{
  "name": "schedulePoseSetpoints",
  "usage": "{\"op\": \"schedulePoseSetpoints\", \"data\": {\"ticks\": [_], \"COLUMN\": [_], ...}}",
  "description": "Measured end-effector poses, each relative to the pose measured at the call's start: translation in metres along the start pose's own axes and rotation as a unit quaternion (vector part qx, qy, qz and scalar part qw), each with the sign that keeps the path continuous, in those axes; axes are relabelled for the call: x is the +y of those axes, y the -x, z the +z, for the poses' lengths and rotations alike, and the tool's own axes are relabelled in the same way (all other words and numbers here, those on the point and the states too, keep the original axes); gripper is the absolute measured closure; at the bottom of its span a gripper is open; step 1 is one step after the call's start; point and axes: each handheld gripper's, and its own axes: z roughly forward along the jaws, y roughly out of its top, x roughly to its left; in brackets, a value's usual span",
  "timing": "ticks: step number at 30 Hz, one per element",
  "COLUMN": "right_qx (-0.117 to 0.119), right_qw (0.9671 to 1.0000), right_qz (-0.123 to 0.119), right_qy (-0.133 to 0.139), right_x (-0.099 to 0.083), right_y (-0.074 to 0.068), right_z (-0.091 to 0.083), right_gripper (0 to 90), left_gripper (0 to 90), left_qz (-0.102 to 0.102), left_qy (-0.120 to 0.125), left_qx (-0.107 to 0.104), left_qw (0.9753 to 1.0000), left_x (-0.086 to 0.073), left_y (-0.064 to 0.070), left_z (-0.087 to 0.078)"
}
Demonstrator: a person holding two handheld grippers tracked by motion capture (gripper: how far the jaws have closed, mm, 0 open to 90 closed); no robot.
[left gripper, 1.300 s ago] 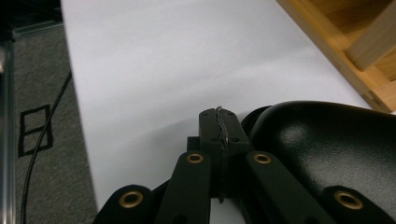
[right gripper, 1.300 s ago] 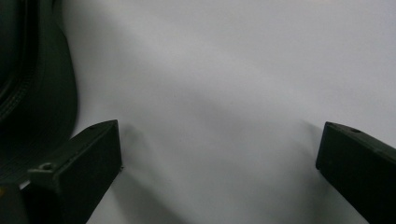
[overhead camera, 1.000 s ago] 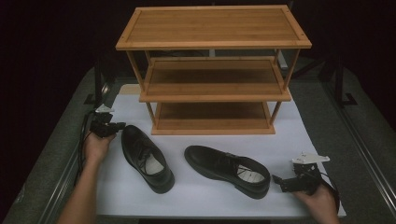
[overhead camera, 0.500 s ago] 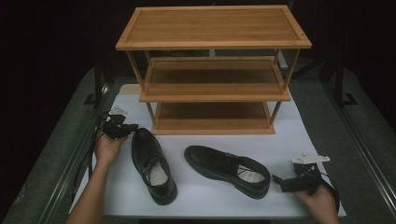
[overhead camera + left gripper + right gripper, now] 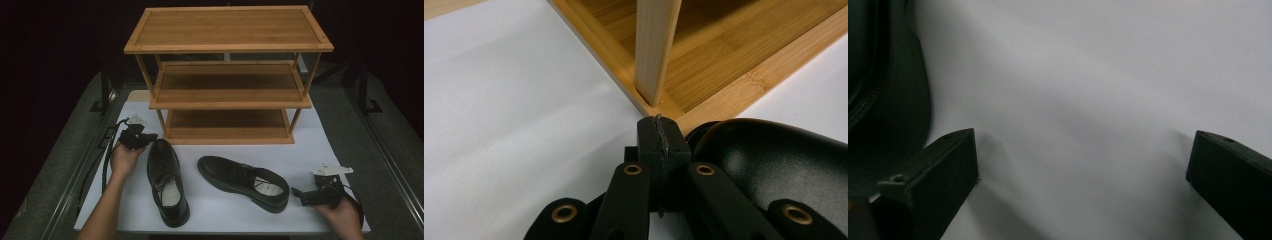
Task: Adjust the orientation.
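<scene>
Two black leather shoes lie on the white mat (image 5: 300, 150) in front of a three-shelf bamboo rack (image 5: 227, 30). The left shoe (image 5: 167, 182) points its toe at the rack's bottom shelf. My left gripper (image 5: 147, 136) is shut with nothing between its jaws and rests against the left side of that toe (image 5: 774, 160), close to the rack's front corner post (image 5: 654, 50). The right shoe (image 5: 245, 182) lies diagonally with its heel to the right. My right gripper (image 5: 301, 194) stands open, low over the mat just right of that heel (image 5: 878, 100).
All three rack shelves are bare. Dark grey table surface and metal rails (image 5: 385, 145) border the mat on both sides. Bare mat lies between the two shoes and between the right shoe and the rack.
My left gripper moved right and toward the rack along the left shoe's toe. That shoe swung from diagonal to nearly straight, toe to the rack. The right gripper and right shoe stayed still.
</scene>
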Motion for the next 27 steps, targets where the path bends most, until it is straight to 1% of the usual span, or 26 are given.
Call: {"op": "schedulePoseSetpoints", "data": {"ticks": [1, 3, 4, 7, 8, 9, 11, 16, 17, 18, 19, 20, 22, 25, 27], "right_qx": [0.0, 0.0, 0.0, 0.0, 0.0, 0.0, 0.0, 0.0, 0.0, 0.0, 0.0, 0.0, 0.0, -0.001, -0.001], "right_qw": [1.0, 1.0, 1.0, 1.0, 1.0, 1.0, 1.0, 1.0, 1.0, 1.0, 1.0, 1.0, 1.0, 1.0, 1.0], "right_qz": [0.0, 0.0, 0.0, 0.0, 0.0, 0.0, 0.0, 0.0, 0.0, -0.001, -0.001, 0.0, 0.0, 0.001, 0.0], "right_qy": [0.0, 0.0, 0.0, 0.0, 0.0, 0.0, 0.0, -0.001, -0.001, -0.001, -0.001, 0.0, 0.0, -0.001, -0.001], "right_x": [0.0, 0.0, 0.0, 0.0, 0.0, 0.0, 0.0, 0.0, 0.0, 0.0, 0.0, 0.0, 0.0, 0.0, 0.0], "right_y": [0.0, 0.0, 0.0, 0.0, 0.0, 0.0, 0.0, 0.0, 0.0, 0.0, 0.0, 0.0, 0.0, 0.0, 0.0], "right_z": [0.0, 0.0, 0.0, 0.0, 0.0, 0.0, 0.0, 0.0, 0.0, 0.0, 0.0, 0.0, 0.0, 0.0, 0.0], "right_gripper": [0.0, 0.0, 0.0, 0.0, 0.0, 0.0, 0.0, 0.0, 0.0, 0.0, 0.0, 0.0, 0.0, 0.0, 0.0], "left_gripper": [90.0, 90.0, 90.0, 90.0, 90.0, 90.0, 90.0, 90.0, 90.0, 90.0, 90.0, 90.0, 90.0, 90.0, 90.0], "left_qz": [0.0, -0.002, -0.005, -0.009, -0.012, -0.01, -0.013, -0.01, -0.01, -0.011, -0.011, -0.008, -0.009, 0.005, 0.009], "left_qy": [0.0, -0.003, 0.003, 0.007, 0.009, 0.009, 0.013, 0.011, 0.011, 0.011, 0.011, 0.01, 0.008, -0.007, -0.011], "left_qx": [0.0, 0.004, 0.007, 0.007, 0.003, 0.002, -0.005, -0.019, -0.019, -0.023, -0.023, -0.026, -0.03, -0.027, -0.037], "left_qw": [1.0, 1.0, 1.0, 0.9999, 0.9999, 0.9999, 0.9998, 0.9997, 0.9997, 0.9996, 0.9996, 0.9996, 0.9995, 0.9996, 0.9992], "left_x": [0.0, -0.002, -0.006, -0.015, -0.019, -0.023, -0.031, -0.049, -0.049, -0.056, -0.056, -0.064, -0.073, -0.084, -0.09], "left_y": [0.0, -0.001, 0.0, 0.005, 0.007, 0.01, 0.016, 0.033, 0.033, 0.04, 0.04, 0.048, 0.056, 0.07, 0.077], "left_z": [0.0, -0.007, -0.018, -0.032, -0.037, -0.041, -0.048, -0.064, -0.064, -0.071, -0.071, -0.078, -0.084, -0.088, -0.088]}}
